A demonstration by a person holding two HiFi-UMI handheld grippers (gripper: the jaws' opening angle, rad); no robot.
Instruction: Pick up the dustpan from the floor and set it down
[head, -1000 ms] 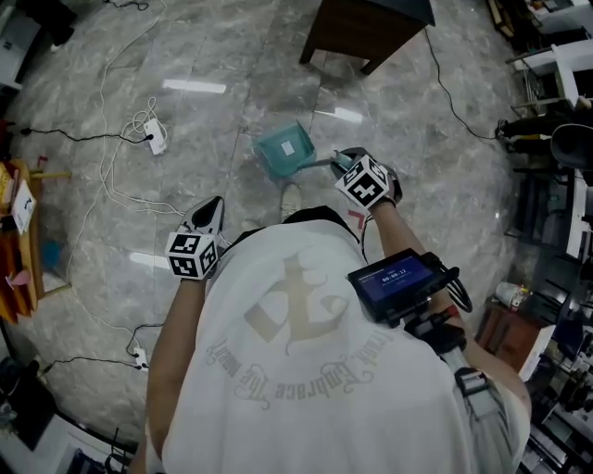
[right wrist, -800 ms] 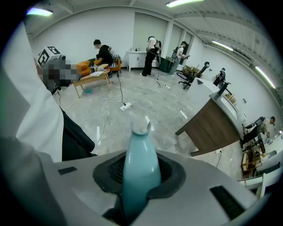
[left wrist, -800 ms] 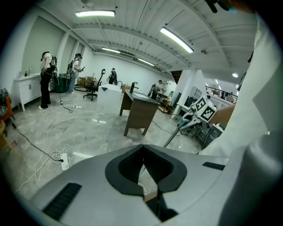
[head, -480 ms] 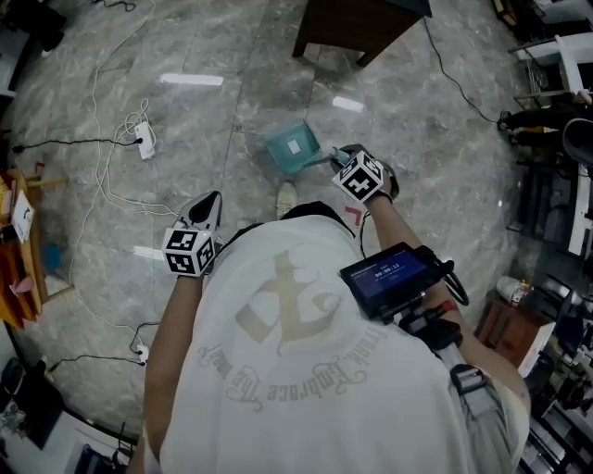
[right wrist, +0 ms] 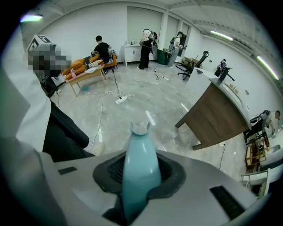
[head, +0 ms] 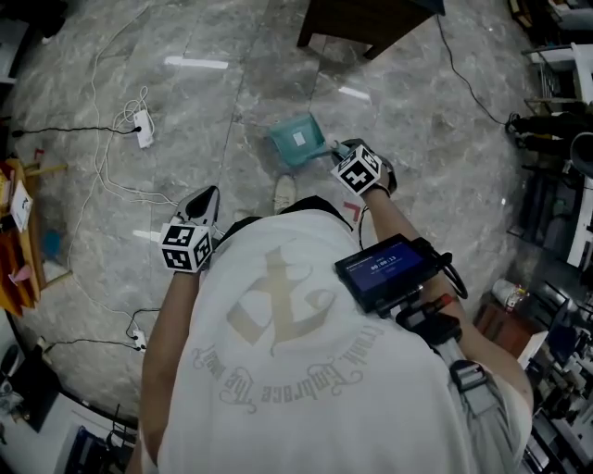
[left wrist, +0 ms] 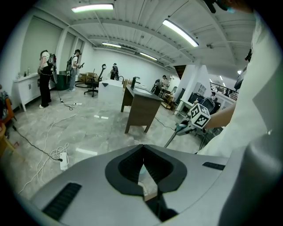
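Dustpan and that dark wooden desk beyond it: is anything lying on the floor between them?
Nothing. In the head view the floor between the teal dustpan and the desk is bare grey marble, with only a light's reflection on it.

A white power strip point(head: 142, 130) is lying on the grey marbled floor point(head: 232, 83) well apart from a dark wooden desk point(head: 366, 23), while people point(left wrist: 45, 75) are standing at the far end near a black office chair point(left wrist: 93, 84).

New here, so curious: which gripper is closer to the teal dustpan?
Right. The right gripper grips the handle of the dustpan; the left gripper hangs well aside, touching nothing.
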